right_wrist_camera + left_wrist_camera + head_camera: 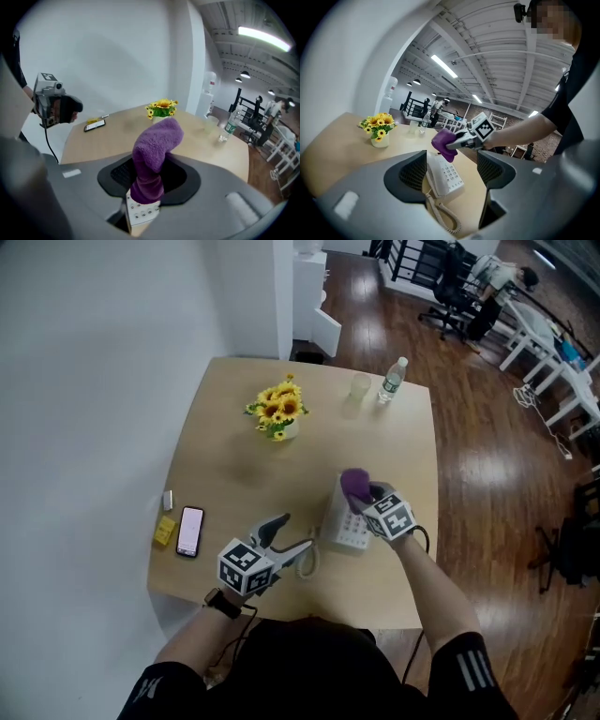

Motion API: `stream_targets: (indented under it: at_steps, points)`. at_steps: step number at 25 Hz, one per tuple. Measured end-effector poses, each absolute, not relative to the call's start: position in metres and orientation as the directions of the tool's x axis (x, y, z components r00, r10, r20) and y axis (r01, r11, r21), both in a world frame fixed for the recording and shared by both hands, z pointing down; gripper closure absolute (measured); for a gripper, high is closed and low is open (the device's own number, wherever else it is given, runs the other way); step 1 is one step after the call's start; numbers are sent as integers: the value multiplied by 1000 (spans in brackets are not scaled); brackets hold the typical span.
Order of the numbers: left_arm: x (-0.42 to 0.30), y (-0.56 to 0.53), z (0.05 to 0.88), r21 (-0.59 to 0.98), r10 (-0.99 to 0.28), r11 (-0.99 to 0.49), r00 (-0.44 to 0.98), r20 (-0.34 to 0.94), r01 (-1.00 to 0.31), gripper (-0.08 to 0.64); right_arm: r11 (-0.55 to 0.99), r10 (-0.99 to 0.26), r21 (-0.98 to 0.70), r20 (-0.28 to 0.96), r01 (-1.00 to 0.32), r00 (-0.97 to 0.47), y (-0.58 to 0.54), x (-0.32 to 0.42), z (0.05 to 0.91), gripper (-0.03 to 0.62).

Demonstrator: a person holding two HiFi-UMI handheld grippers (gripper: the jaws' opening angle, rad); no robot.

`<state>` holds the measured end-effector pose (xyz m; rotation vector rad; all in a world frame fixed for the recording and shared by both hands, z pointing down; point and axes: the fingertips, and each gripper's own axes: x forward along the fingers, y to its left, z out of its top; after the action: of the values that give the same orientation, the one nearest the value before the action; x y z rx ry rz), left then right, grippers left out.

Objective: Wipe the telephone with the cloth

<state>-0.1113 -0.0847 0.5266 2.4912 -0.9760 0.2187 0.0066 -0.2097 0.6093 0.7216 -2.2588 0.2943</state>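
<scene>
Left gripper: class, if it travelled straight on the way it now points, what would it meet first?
Probably the telephone, framed between the open jaws of the left gripper. Its coiled cord lies nearer but lower, and depth is unclear.

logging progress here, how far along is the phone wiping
Done: the purple cloth is picked up and clamped in the right gripper. In hand: the cloth sits at the far end of the telephone, above its keypad. Left: the keypad and near end lie uncovered; how much is already wiped cannot be told. The left gripper hangs open near the coiled cord, holding nothing.
</scene>
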Motion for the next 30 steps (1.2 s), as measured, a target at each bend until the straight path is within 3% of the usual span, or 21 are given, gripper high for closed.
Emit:
stream_targets:
  at_steps: [10, 14, 20, 30]
  points:
    - [-113, -85, 543, 385, -595, -612, 723, 352, -691, 229, 859, -328, 91, 854, -505, -403, -285, -9, 682, 459]
    - [-122, -88, 542, 389, -601, -589, 705, 375, -709, 229, 868, -339, 111, 845, -484, -414, -284, -14, 686, 463]
    - [-125, -96, 543, 395, -609, -588, 708, 358, -705, 229, 924, -344, 219, 836, -315, -427, -243, -30, 682, 466]
    - [-112, -104, 544, 388, -592, -612, 724, 353, -689, 229, 944, -329, 272, 814, -186, -479, -155, -47, 695, 463]
